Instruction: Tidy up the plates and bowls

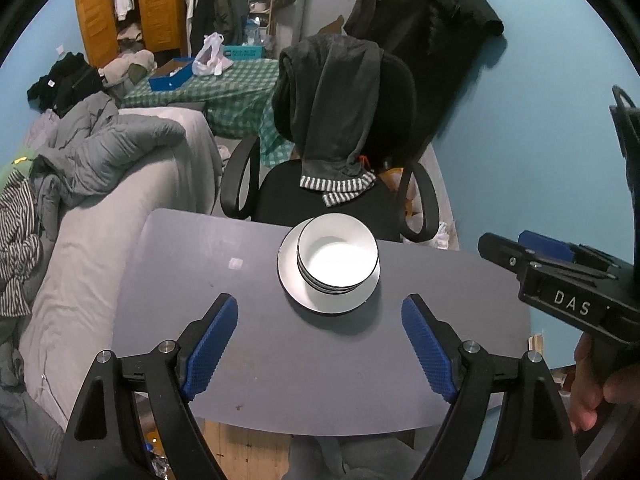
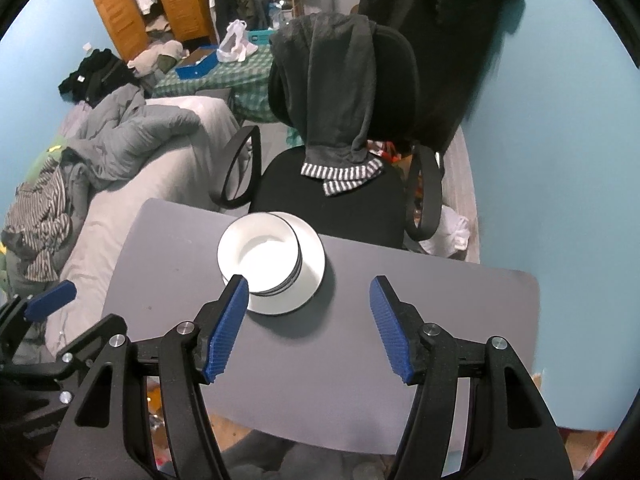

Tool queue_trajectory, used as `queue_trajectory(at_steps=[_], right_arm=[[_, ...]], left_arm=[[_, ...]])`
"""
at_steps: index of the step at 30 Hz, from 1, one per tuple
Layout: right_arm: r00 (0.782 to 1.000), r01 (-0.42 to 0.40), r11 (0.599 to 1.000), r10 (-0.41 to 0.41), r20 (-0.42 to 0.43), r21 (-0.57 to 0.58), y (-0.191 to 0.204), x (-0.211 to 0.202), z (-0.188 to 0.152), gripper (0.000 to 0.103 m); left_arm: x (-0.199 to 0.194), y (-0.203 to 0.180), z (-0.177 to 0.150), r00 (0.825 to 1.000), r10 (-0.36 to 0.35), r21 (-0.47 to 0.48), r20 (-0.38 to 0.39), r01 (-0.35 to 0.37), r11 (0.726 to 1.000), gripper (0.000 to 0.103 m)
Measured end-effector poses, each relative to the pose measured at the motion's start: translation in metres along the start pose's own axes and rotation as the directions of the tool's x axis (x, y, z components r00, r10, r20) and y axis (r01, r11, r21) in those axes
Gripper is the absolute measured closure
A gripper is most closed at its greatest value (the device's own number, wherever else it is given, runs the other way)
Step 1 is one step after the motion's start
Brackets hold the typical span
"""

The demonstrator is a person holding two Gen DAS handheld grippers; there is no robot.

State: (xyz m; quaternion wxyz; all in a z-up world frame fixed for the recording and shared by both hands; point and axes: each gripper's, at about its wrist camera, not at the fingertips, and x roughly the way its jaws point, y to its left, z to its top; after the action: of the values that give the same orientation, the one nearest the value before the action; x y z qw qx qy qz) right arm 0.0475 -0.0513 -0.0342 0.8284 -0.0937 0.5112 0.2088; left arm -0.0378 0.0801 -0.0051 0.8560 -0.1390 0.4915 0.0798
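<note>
A stack of white, black-rimmed bowls [image 1: 338,258] is sitting on a white round plate [image 1: 294,288] at the far middle of the grey table [image 1: 200,280], close to its far edge beside the black office chair [image 1: 332,200]. The left tool [image 1: 320,344] is gaping wide and empty; the right tool [image 2: 310,328] is standing partly spread, holding nothing. The stack is sitting off-centre on the plate, so a careless nudge could likely tip it over that edge.
</note>
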Motion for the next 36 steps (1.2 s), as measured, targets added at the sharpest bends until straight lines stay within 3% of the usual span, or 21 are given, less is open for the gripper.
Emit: queue_trajectory(at_steps=[17, 36], right_arm=[[0.999, 0.015, 0.999, -0.016, 0.03, 0.03, 0.006, -0.02, -0.013, 0.041], [1.0, 0.012, 1.0, -0.012, 0.024, 0.028, 0.018, -0.021, -0.017, 0.041]], left_arm=[[-0.026, -0.001, -0.011, 0.999, -0.014, 0.037, 0.029, 0.013, 0.999, 0.018], [-0.03, 0.005, -0.01, 0.999, -0.023, -0.012, 0.03, 0.023, 1.0, 0.018]])
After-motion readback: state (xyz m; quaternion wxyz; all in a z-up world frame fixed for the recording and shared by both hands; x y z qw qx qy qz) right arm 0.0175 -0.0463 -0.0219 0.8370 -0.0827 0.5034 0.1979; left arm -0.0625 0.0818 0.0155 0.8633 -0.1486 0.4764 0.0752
